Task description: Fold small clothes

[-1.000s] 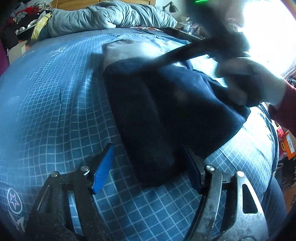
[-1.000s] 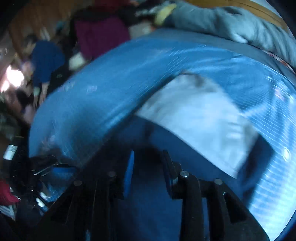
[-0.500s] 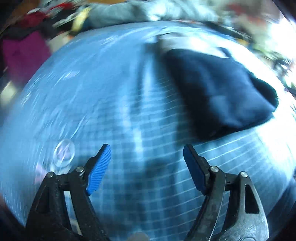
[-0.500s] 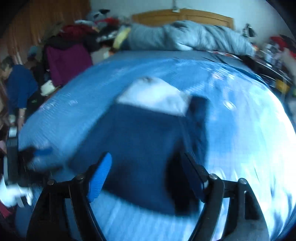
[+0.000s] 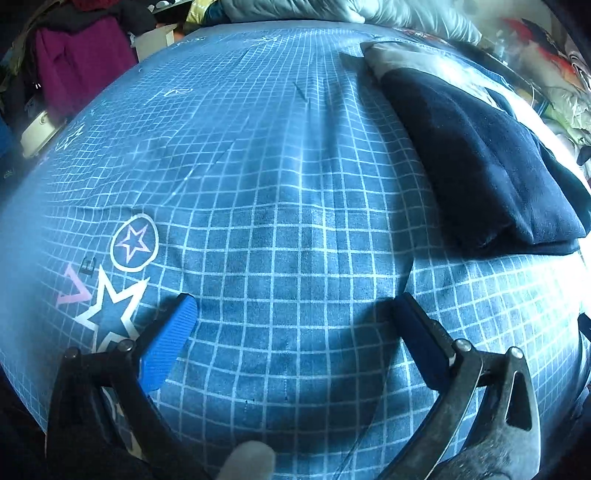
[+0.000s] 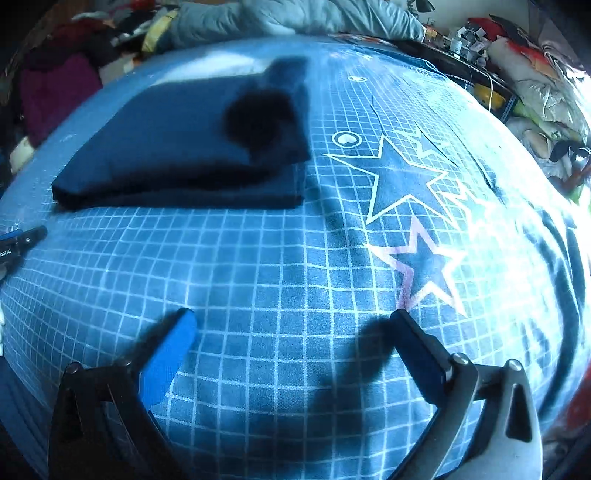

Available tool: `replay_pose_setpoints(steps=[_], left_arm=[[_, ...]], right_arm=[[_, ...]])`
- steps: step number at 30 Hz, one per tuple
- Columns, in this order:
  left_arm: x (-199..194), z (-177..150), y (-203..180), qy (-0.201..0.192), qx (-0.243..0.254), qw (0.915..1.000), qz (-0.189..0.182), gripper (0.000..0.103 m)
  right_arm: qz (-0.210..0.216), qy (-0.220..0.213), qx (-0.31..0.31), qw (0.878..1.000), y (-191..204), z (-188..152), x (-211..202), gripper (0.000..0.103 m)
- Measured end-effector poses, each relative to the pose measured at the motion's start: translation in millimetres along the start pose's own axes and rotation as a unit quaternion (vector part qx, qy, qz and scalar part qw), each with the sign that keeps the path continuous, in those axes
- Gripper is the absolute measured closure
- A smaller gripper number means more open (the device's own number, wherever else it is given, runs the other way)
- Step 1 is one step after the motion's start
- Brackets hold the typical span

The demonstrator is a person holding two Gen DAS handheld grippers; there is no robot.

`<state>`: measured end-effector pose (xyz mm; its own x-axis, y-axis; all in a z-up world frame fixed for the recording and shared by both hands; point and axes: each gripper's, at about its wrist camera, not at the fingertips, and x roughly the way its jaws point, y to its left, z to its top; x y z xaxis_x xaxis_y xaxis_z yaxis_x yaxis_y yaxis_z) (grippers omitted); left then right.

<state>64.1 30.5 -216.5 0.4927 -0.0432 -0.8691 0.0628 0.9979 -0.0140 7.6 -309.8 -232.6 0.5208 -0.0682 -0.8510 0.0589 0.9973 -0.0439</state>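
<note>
A dark navy garment (image 5: pixel 480 155) lies folded on the blue grid-patterned bedspread (image 5: pixel 280 206), with a pale grey part (image 5: pixel 402 59) showing at its far end. The right wrist view has the same folded garment (image 6: pixel 177 147) at upper left. My left gripper (image 5: pixel 295 310) hovers over bare bedspread to the left of the garment, its jaws opening wide with nothing between them. Over bedspread in front of the garment, my right gripper (image 6: pixel 291 321) is also opening, and nothing sits between its blue pads. A tip of the left gripper (image 6: pixel 22 240) shows at the left edge.
A grey duvet (image 5: pixel 332 11) is bunched at the head of the bed. Piled clothes, one purple (image 5: pixel 77 62), crowd the left side. Cluttered shelves and bags (image 6: pixel 535 74) stand on the right. Star prints (image 6: pixel 410 181) mark the bedspread.
Both grippers let go of the navy garment and drew back from it, jaws widening. The garment now lies folded flat. The left swung left, the right swung right and back.
</note>
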Motion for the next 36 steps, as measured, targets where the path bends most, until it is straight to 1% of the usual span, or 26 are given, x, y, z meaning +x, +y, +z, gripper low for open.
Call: replay_pose_setpoints(steps=[2,4,6,7,9,14,18,22,24,27,32,36], left_arm=[[1.2,-0.4,1.1,0.000,-0.004,1.0000,-0.001,0.000],[4.3,2.4,0.3,0.000,-0.009,1.0000,-0.002,0.000],[6.3,6.6,0.5,0.001,-0.012,0.9999,-0.001,0.000],[7.7,11.4,-2.8,0.000,-0.013,0.9999,-0.001,0.000],[9.9,15.3,-2.7,-0.005,-0.015,0.9999,-0.004,0.000],[14.0,20.9,1.4,-0.007,-0.014,0.9997,-0.016,0.000],[14.8,19.8,-0.4,-0.011,-0.014,0.9997,-0.014,0.000],[15.6,17.5,-1.3,-0.014,-0.011,0.9998,-0.011,0.000],[14.3,14.0,-3.1,-0.015,-0.011,0.9998,-0.009,0.000],[12.8,12.2,-3.6,-0.015,-0.011,0.9998,-0.008,0.000],[14.6,15.5,-2.3,-0.014,-0.011,0.9998,-0.009,0.000],[14.0,16.2,-2.1,-0.015,-0.013,0.9998,-0.008,0.000]], right_arm=[[0.006,-0.007,0.005,1.000,-5.5,-1.0,0.8,0.000],[0.009,-0.016,0.004,1.000,-3.1,-7.8,-5.6,0.000],[0.013,-0.031,0.007,0.999,-8.7,-12.2,-3.3,0.000],[0.013,-0.038,0.010,0.999,-14.8,-21.6,-3.4,0.000],[0.011,-0.049,0.016,0.999,-15.9,-29.6,-5.3,0.000],[0.009,-0.027,0.024,0.999,-14.8,-29.6,-8.1,0.000],[0.008,-0.037,0.033,0.999,-17.1,-24.5,-6.1,0.000],[0.012,-0.041,0.025,0.999,-18.0,-19.2,-3.6,0.000],[0.016,-0.042,0.020,0.999,-21.0,-10.1,1.2,0.000],[0.027,-0.029,0.004,0.999,-23.8,-5.5,4.1,0.000],[0.051,-0.010,-0.021,0.998,-25.6,-13.1,-1.3,0.000],[0.042,-0.011,-0.030,0.999,-21.2,-14.5,0.0,0.000]])
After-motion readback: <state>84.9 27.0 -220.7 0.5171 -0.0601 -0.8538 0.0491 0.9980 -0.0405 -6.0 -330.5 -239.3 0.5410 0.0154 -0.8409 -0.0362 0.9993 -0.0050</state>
